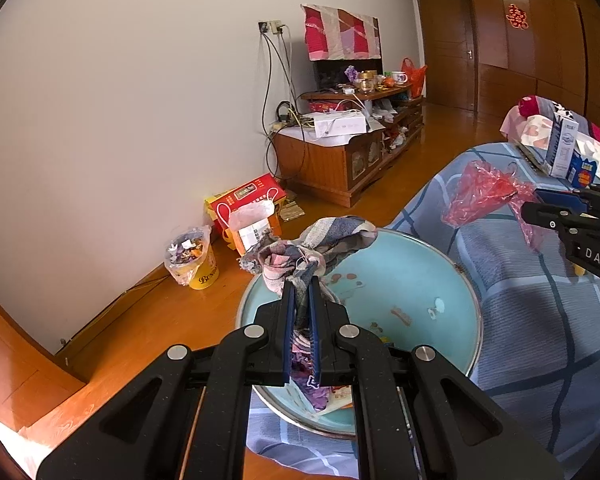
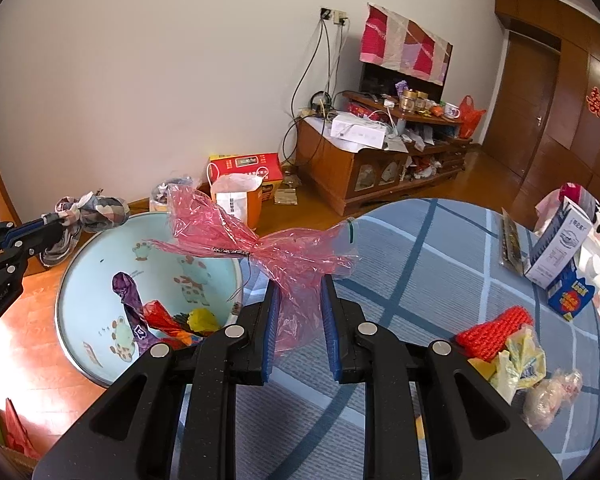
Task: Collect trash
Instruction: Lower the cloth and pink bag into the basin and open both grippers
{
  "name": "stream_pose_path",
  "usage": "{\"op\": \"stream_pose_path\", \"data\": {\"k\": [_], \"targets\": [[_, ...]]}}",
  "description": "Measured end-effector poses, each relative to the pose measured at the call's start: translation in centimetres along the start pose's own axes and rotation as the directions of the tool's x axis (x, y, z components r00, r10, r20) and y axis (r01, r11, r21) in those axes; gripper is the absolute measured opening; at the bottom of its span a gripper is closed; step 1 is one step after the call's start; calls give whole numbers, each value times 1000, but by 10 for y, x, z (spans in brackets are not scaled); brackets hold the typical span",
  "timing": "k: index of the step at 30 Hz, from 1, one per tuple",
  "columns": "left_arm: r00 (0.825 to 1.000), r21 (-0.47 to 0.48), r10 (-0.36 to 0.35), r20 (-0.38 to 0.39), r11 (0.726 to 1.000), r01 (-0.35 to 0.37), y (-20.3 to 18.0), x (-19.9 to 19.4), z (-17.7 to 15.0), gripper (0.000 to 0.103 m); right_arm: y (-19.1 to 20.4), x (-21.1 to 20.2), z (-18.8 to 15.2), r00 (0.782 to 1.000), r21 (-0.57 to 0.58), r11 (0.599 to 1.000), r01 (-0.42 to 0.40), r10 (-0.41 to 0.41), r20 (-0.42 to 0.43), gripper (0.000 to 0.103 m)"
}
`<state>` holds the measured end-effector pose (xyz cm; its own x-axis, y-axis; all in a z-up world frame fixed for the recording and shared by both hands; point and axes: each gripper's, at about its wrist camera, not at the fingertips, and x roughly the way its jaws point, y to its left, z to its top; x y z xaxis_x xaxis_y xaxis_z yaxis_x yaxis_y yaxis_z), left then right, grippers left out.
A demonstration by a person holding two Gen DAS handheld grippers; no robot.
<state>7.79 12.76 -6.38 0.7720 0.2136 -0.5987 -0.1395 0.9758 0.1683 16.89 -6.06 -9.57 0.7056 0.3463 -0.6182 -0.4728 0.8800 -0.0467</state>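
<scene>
Left wrist view: left claw (image 1: 302,280) clenched on a cloth wad (image 1: 300,250) above the basin (image 1: 452,280). Right claw (image 2: 298,284) pinches red cellophane (image 2: 260,244) at 12 o'clock, jaws fairly wide; flimsy film could slip out, landing on the surface (image 2: 440,264).

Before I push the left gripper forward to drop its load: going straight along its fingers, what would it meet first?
The left gripper is shut on the checked cloth, held above the light blue basin. Straight ahead, past the basin's far rim, the way looks free until the red gift box on the floor, though depth is unclear.
</scene>
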Motion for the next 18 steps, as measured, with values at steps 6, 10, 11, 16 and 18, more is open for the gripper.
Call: {"op": "stream_pose_path", "data": {"k": [6,10,11,16,18], "targets": [[1000,-18,21,-8,1000,-21,9,1,0,6,6,3,3,1000,-13,1000,-8,8,-1,22],[1000,-24,28,-10,999,-28,13,2,-1,6,11,4,4,1000,-20,1000,-13,13,-2,22],[999,-25,30,-11,999,-30,14,2,-1,6,13,4,5,1000,-22,1000,-14,14,-2,22],[999,-32,34,-17,999,-34,16,3,-3,6,20,6,8,1000,-34,999,-21,21,-4,22],[999,-34,35,-18,999,-35,17,4,-3,7,23,7,9,1000,-40,999,-25,25,-4,22]]}}
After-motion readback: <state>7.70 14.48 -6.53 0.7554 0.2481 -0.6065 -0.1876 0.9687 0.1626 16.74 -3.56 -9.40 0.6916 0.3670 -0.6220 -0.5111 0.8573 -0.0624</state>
